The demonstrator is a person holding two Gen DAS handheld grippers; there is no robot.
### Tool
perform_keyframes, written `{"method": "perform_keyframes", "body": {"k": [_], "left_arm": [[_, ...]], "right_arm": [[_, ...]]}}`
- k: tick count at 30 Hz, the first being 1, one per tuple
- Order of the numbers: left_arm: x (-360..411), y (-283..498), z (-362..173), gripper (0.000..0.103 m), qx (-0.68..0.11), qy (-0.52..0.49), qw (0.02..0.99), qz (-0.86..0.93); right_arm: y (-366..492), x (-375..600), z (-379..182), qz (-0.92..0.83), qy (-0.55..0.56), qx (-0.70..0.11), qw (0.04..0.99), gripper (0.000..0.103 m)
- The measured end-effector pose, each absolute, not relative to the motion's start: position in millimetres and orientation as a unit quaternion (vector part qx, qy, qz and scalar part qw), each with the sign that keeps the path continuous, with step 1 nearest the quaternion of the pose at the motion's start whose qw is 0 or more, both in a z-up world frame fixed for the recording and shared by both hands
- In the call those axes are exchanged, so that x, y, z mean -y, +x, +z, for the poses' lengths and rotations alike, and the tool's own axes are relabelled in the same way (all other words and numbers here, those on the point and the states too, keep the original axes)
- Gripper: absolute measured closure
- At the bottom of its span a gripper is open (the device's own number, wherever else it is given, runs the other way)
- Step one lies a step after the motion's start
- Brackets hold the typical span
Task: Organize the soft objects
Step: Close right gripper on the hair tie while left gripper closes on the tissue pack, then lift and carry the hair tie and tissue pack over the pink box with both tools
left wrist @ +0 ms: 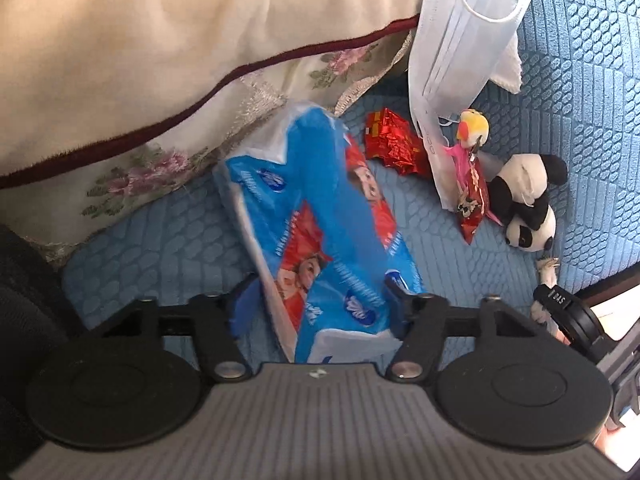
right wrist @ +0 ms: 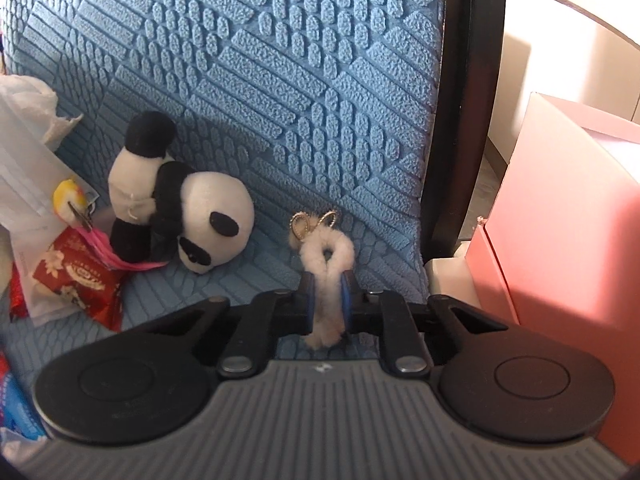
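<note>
My left gripper point(left wrist: 320, 304) is shut on a blue and red tissue pack point(left wrist: 320, 216) that lies on the blue seat cushion point(left wrist: 580, 100). My right gripper point(right wrist: 327, 300) is shut on a white fluffy keychain loop point(right wrist: 326, 254) with a gold ring, just above the cushion point(right wrist: 280, 60). A panda plush point(right wrist: 180, 204) lies on its side to the left of it, and also shows in the left wrist view point(left wrist: 524, 200). A small yellow chick charm point(left wrist: 474, 126) rests beside a face mask point(left wrist: 460, 40).
A cream pillow with dark red trim point(left wrist: 160, 40) lies at the left. Red snack wrappers point(left wrist: 392, 142) and a red packet point(right wrist: 76, 276) lie near the mask. A dark chair frame point(right wrist: 460, 100) and a pink box point(right wrist: 568, 220) stand at the right.
</note>
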State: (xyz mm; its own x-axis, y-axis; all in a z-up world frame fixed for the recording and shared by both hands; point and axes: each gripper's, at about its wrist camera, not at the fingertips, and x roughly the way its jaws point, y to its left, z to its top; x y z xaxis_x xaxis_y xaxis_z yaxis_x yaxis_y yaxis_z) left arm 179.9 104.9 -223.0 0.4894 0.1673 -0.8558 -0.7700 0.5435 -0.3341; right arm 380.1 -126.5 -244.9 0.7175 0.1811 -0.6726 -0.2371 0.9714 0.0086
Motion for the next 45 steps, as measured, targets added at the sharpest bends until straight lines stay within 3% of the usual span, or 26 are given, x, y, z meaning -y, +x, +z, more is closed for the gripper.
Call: {"method": "perform_keyframes", "body": {"k": [1, 3, 5, 45], "left_arm": [[-106, 180, -223, 0.048, -0.407, -0.372, 0.779, 0.298], [-108, 179, -224, 0.069, -0.407, -0.374, 0.781, 0.292], [-109, 177, -225, 0.073, -0.408, -0.381, 0.78, 0.282], [-69, 136, -204, 0.075, -0.417, -0.328, 0.827, 0.187]], "right_arm": [[380, 127, -243, 0.113, -0.041, -0.357, 0.926, 0.087], [381, 128, -239, 0.116, -0.045, -0.355, 0.927, 0.087], [379, 130, -235, 0.12, -0.048, -0.355, 0.926, 0.088], [223, 150, -177, 0.185, -0.086, -0.387, 0.899, 0.088]]}}
